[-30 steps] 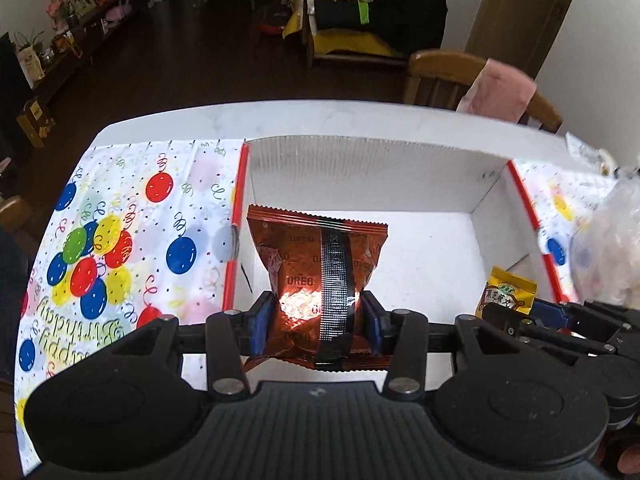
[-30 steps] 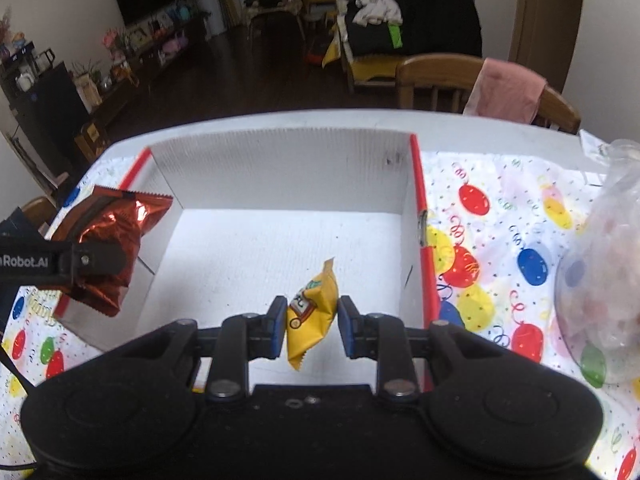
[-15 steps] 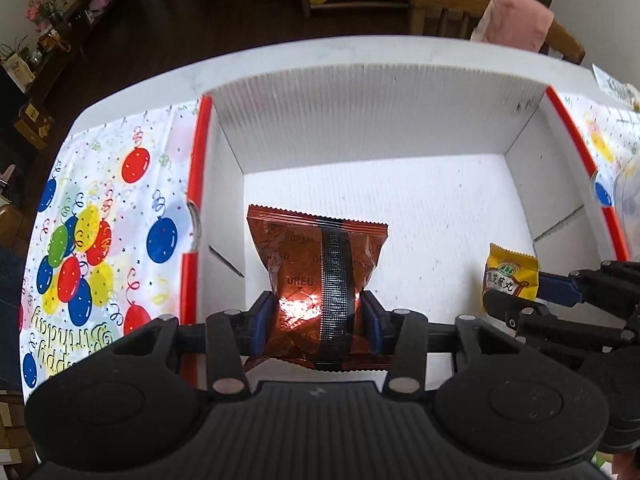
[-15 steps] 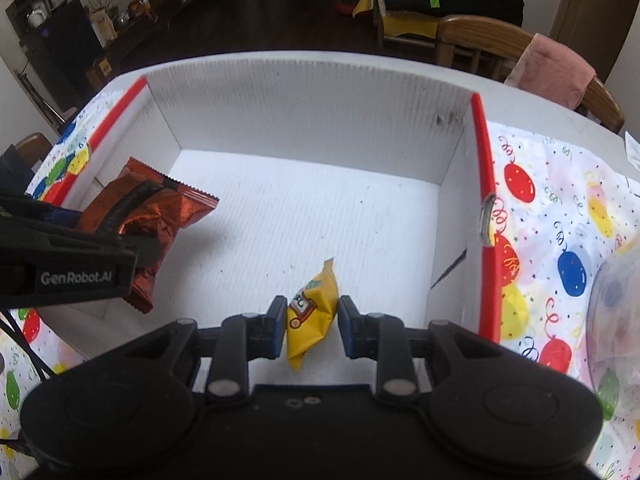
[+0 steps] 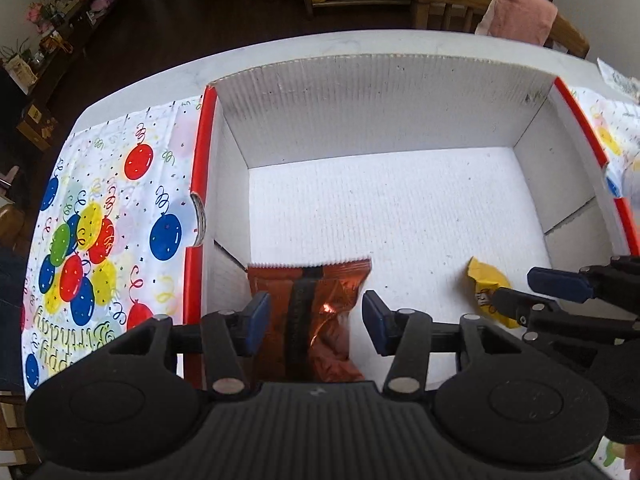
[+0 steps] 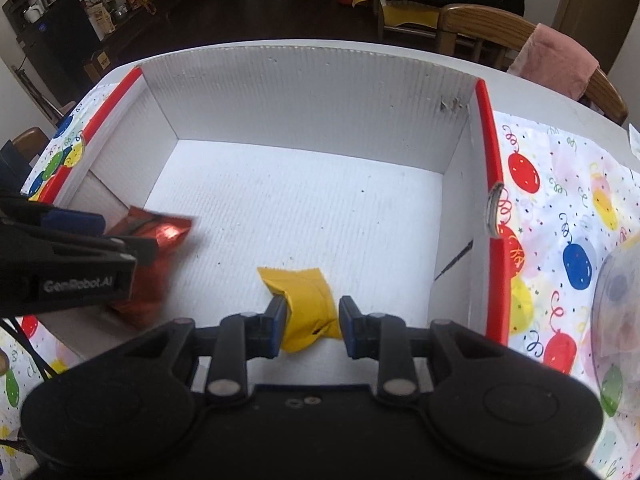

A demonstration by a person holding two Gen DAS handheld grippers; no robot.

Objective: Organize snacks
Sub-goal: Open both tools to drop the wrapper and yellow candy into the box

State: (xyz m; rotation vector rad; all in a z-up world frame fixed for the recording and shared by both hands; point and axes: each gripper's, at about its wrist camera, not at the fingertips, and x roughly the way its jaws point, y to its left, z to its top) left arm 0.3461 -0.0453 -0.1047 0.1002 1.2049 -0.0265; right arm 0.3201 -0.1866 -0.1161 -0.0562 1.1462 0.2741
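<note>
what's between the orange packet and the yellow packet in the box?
Nothing: only bare white box floor separates the orange packet from the yellow packet. Clearest in the right wrist view.

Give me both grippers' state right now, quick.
Left gripper: open, red snack bag released between its fingers.
Right gripper: open, yellow snack packet loose between its fingers.

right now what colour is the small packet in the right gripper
Yellow packet; right wrist view shows it best.

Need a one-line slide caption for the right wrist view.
Right claw open around yellow snack packet inside white box; red packet beside left claw.
</note>
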